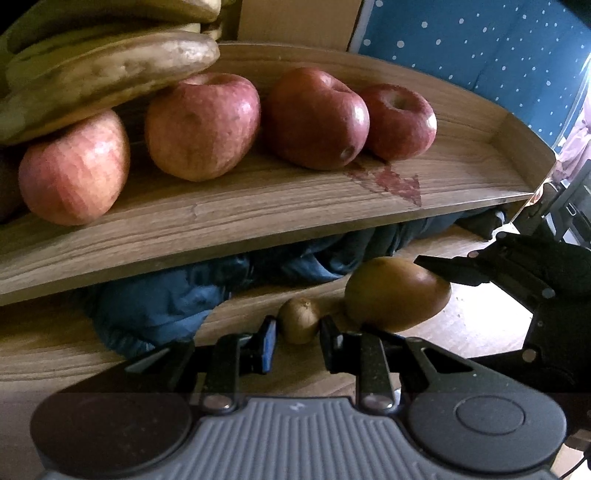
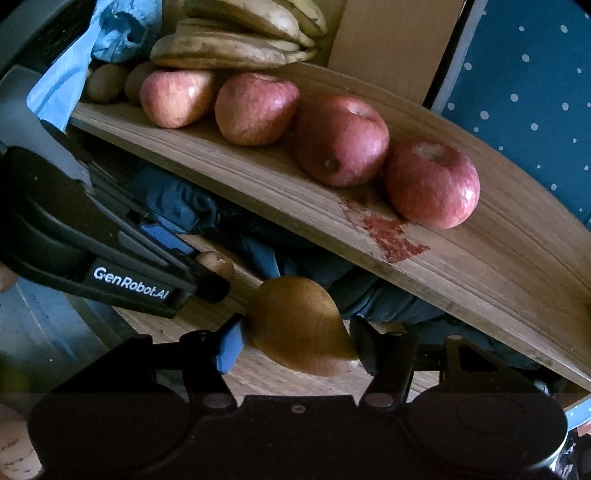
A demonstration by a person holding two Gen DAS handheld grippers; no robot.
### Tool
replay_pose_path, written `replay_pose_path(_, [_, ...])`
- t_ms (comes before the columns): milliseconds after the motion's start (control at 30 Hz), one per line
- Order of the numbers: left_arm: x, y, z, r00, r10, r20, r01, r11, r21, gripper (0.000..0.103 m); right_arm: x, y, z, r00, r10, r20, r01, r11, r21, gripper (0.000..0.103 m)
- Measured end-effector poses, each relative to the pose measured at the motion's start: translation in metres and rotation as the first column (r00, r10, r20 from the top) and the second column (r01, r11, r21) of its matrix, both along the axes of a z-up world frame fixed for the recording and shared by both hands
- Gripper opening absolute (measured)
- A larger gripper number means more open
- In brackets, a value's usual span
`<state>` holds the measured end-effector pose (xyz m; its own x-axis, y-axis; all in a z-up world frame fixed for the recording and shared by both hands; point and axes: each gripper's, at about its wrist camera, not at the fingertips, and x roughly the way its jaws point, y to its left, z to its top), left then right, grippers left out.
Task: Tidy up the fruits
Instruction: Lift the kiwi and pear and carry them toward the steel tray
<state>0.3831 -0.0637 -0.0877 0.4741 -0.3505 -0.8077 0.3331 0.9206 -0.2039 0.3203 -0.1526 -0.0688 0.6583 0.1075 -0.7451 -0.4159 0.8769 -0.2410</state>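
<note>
The wooden tray (image 1: pixel 461 173) is the biggest thing in both views, a raised board with a low rim along its back edge and right end and a reddish stain (image 1: pixel 391 182) near its front edge toward the right end. Under and in front of it lies the wooden desk (image 1: pixel 476 321), with dark blue cloth (image 1: pixel 159 302) bunched below the tray's front edge, and a blue dotted sheet (image 1: pixel 480 48) stands behind the tray's back rim. At the tray's left end a bunch of brown-spotted bananas (image 1: pixel 110 66) is stacked on top of the fruit, overlapping the leftmost of four red apples (image 1: pixel 314 118) that sit in a row along the back rim, the last one just behind the stain. In the right wrist view two small brown kiwis (image 2: pixel 107 83) show at the tray's far left end beside a light blue bag (image 2: pixel 110 29). On the desk, in front of the tray's front edge, lies a brown pear (image 2: pixel 299 325). The right gripper (image 2: pixel 297 341) stands half open around it, the blue pad at the pear's left side and the dark finger just off its narrow tip; whether they press on it I cannot tell. Just left of the pear a small kiwi (image 1: pixel 300 320) lies on the desk, and the left gripper (image 1: pixel 297 341) is closed down narrow on it, pads at both its sides.
</note>
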Motion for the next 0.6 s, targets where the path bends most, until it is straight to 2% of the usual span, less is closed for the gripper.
replay_pose_path(333, [-0.011,0.01,0.006,1.0,0.01,0.008,-0.01,1.0,-0.004,0.027,-0.012,0.001,0.005,1.0,-0.002,0.013,0.002,1.0,0.007,0.056])
replay_pose_path(600, [-0.015,0.013,0.005,1.0,0.022,0.002,-0.022,1.0,-0.004,0.027,-0.005,-0.001,0.002,0.999,0.022,-0.042,-0.021,1.0,0.005,0.055])
